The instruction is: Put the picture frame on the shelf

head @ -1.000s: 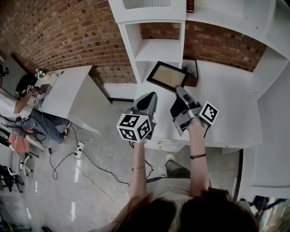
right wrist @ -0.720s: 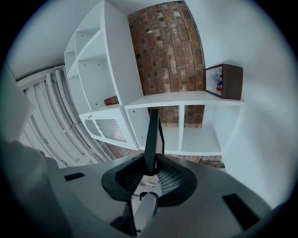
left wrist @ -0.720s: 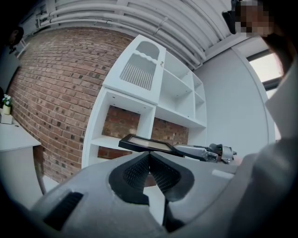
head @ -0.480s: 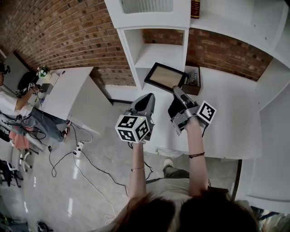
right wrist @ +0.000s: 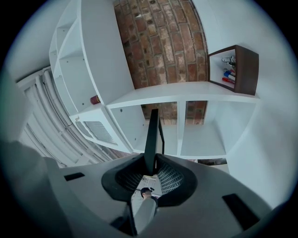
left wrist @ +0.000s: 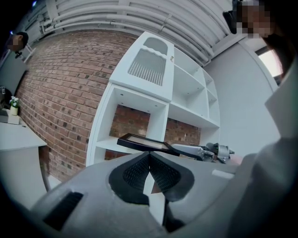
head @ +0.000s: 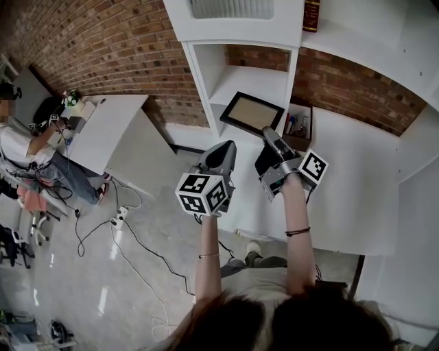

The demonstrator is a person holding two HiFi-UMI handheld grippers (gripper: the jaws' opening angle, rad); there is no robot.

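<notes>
The picture frame (head: 252,113) is black with a tan panel. It hangs tilted in front of the white shelf unit's (head: 255,74) lower cubby. My right gripper (head: 268,136) is shut on its near corner. In the right gripper view the frame (right wrist: 152,132) stands edge-on between the pads of that gripper (right wrist: 150,169). My left gripper (head: 221,148) hovers just left of it, shut with nothing held. In the left gripper view its pads meet (left wrist: 149,156), and the frame (left wrist: 142,141) and the right gripper (left wrist: 200,150) lie beyond them.
A brown box of markers (head: 300,126) stands on the white counter (head: 357,171) right of the shelf unit. A book (head: 311,14) sits on an upper shelf. At the left are a white desk (head: 103,127), a seated person (head: 27,151) and floor cables (head: 130,233).
The view has shifted a little to the right. The right gripper keeps its hold on the frame in front of the shelf unit, and the left gripper stays shut beside it.
</notes>
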